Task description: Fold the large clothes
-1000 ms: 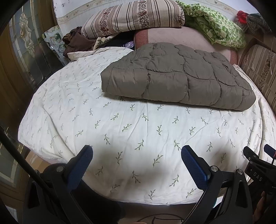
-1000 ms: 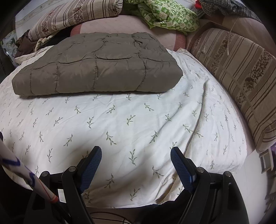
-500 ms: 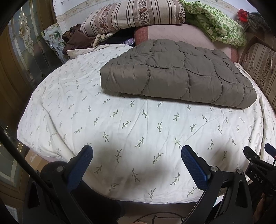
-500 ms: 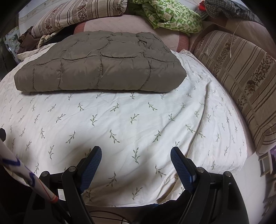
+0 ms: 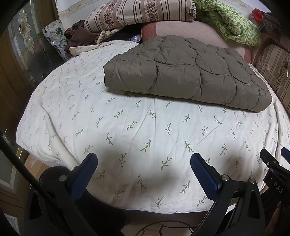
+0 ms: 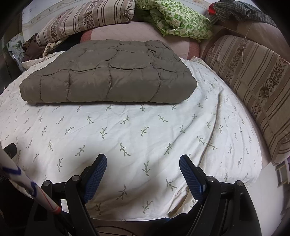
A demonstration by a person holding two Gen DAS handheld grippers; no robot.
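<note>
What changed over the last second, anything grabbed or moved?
Nothing grabbed or released. Both cameras drifted slightly, so the folded grey quilted garment sits a little lower in the right wrist view and a little higher in the left; it did not shift on the leaf-print sheet. Left gripper and right gripper stay open-jawed and empty over the sheet's near edge.

"DAS" on black part of right gripper (image 5: 275, 174), lower right.

A bed covered in a white sheet (image 5: 145, 127) printed with small green sprigs fills the frame. A folded grey-brown quilted garment (image 5: 188, 72) lies flat on it, upper centre, with striped pillows (image 5: 141, 12) behind.
</note>
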